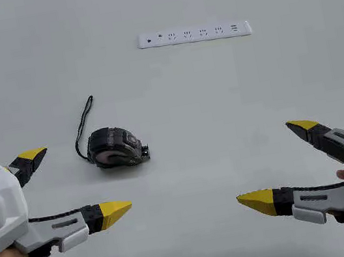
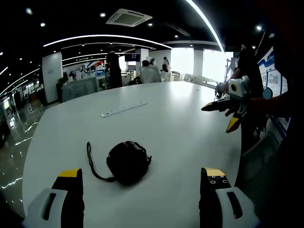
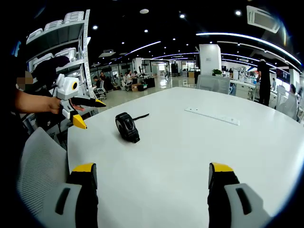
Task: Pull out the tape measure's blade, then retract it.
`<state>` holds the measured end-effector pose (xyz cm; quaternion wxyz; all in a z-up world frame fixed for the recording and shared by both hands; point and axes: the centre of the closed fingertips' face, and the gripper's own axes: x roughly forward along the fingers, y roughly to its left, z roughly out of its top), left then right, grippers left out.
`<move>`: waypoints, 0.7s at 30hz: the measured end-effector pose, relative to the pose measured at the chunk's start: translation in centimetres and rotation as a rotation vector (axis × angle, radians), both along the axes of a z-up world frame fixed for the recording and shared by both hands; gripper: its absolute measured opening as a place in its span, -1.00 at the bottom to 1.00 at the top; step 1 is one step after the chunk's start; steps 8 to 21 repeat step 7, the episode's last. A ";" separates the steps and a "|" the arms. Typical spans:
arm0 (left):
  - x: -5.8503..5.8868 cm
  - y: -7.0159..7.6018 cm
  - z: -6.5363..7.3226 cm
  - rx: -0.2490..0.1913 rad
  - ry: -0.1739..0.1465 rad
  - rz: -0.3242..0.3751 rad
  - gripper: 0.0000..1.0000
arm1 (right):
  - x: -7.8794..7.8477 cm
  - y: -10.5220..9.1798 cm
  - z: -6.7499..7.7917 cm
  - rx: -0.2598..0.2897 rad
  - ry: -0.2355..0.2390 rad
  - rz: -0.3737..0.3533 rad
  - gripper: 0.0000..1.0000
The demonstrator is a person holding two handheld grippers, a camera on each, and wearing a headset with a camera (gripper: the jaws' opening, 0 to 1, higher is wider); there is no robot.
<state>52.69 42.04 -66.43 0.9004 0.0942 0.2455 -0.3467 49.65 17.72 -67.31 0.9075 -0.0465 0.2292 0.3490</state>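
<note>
Head view, white table, tape measure, L claw + R claw apart, office

the tape measure label is too small to read.

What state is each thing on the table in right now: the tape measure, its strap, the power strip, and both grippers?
Tape measure: blade in, resting on the table, untouched.
Strap: slack, trailing away from the case.
Power strip: lying flat, nothing plugged in.
Left gripper: open, empty, near the tape measure.
Right gripper: open, empty, farther from it.
</note>
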 end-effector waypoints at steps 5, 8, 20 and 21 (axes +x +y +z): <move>0.1 0.0 0.1 0.004 -0.003 -0.003 1.00 | 0.1 0.0 -0.1 0.001 0.001 -0.002 1.00; 0.2 -0.1 0.1 0.003 -0.002 -0.003 1.00 | 0.1 0.1 -0.1 0.000 0.001 -0.001 1.00; 0.2 -0.1 0.1 0.003 -0.002 -0.003 1.00 | 0.1 0.1 -0.1 0.000 0.001 -0.001 1.00; 0.2 -0.1 0.1 0.003 -0.002 -0.003 1.00 | 0.1 0.1 -0.1 0.000 0.001 -0.001 1.00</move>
